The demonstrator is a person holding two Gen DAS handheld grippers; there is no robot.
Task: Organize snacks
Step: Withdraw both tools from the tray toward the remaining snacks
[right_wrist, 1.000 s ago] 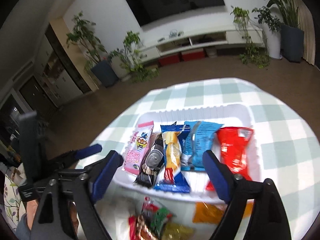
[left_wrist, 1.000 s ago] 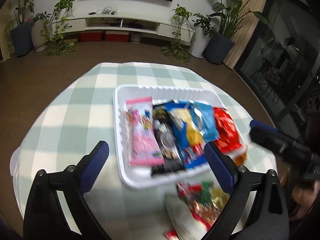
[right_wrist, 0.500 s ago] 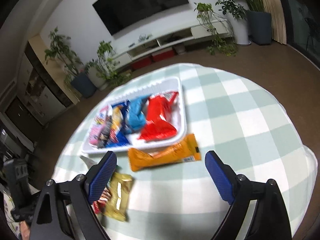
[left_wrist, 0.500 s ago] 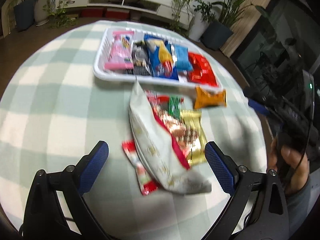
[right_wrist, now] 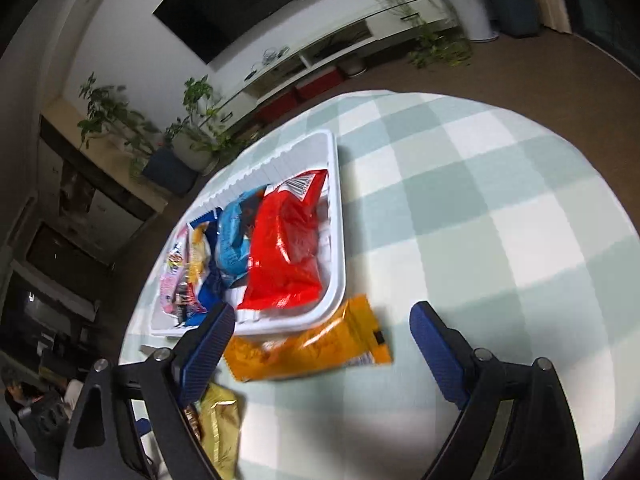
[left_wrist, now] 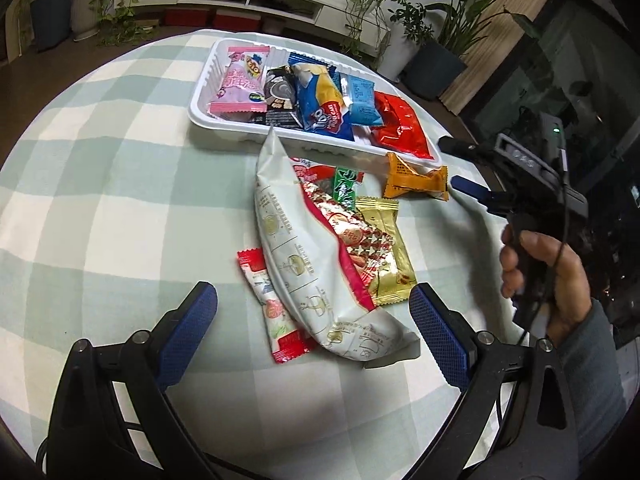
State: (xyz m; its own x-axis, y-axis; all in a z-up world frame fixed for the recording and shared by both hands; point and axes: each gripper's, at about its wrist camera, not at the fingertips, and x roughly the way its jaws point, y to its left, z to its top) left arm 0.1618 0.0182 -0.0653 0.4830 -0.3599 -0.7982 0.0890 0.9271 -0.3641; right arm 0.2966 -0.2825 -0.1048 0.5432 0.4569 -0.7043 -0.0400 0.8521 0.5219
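Left wrist view looks down on a round table with a green-and-white checked cloth (left_wrist: 100, 200), where the left gripper (left_wrist: 312, 320) hangs with its blue fingers (left_wrist: 188, 328) spread wide and nothing between the pads, just above the near end of a long white pouch (left_wrist: 296, 264). That pouch lies over most of a loose heap of snacks, so a red-and-white packet (left_wrist: 276, 312), a gold packet (left_wrist: 386, 252) and a green one (left_wrist: 346, 186) show only in part, and their print is too small to read. Beyond the heap stands the white tray (left_wrist: 224, 128), filled side by side with pink, black, blue and red packets. An orange packet (left_wrist: 414, 178) lies on the cloth just beside the tray's near right corner. At the right edge a hand (left_wrist: 544, 276) in a grey sleeve grips the right gripper (left_wrist: 456, 164), partly cut off by the frame. Right wrist view is blurred by motion: that gripper's fingers (right_wrist: 436, 352) stand released, straddling the orange packet without touching it, and the left finger hides one end of it and part of the tray rim.
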